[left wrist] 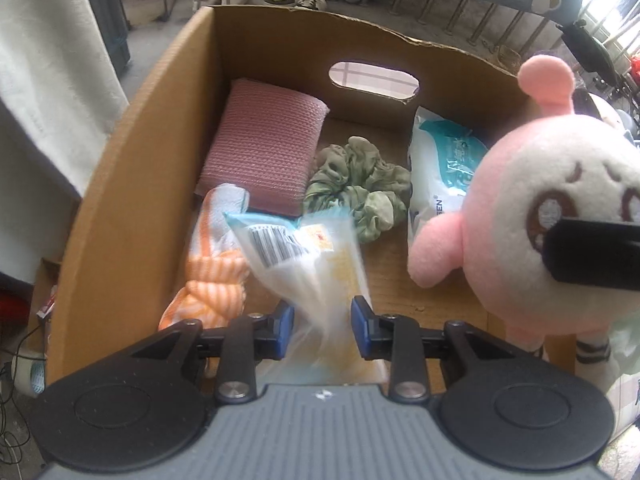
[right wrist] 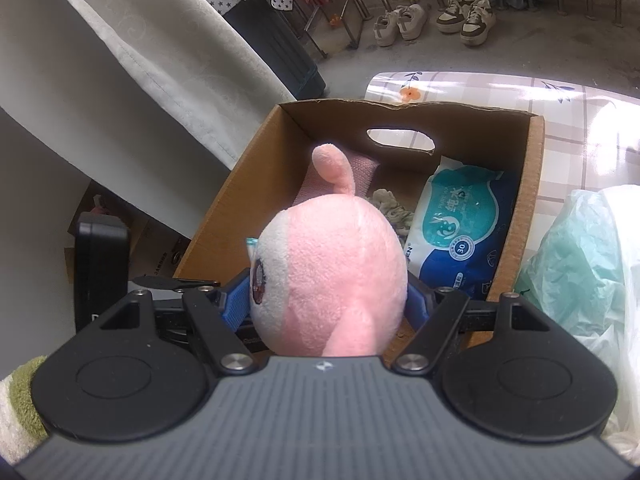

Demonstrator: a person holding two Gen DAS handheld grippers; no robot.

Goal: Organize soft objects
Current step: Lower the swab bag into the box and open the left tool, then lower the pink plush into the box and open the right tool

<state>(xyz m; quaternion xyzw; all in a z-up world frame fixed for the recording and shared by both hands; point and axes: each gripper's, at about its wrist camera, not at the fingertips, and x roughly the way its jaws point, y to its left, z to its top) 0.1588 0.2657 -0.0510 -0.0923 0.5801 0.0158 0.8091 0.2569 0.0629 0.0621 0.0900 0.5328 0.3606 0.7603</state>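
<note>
A cardboard box (left wrist: pixel 132 184) holds a pink knitted sponge (left wrist: pixel 264 148), a green scrunchie (left wrist: pixel 356 188), a pack of wet wipes (left wrist: pixel 440 168) and an orange striped cloth (left wrist: pixel 212 280). My left gripper (left wrist: pixel 323 320) points down into the box. A clear packet with a barcode (left wrist: pixel 296 256) hangs blurred between its blue pads, which stand apart and do not press it. My right gripper (right wrist: pixel 328 304) is shut on the head of a pink and white plush toy (right wrist: pixel 332 264). It holds the toy above the box's near right part (left wrist: pixel 520 240).
The box (right wrist: pixel 528 184) stands on a table with a floral cloth (right wrist: pixel 580 120). A pale plastic bag (right wrist: pixel 580 264) lies right of the box. A white curtain (right wrist: pixel 120 80) hangs to the left. Shoes (right wrist: pixel 432 20) sit on the floor beyond.
</note>
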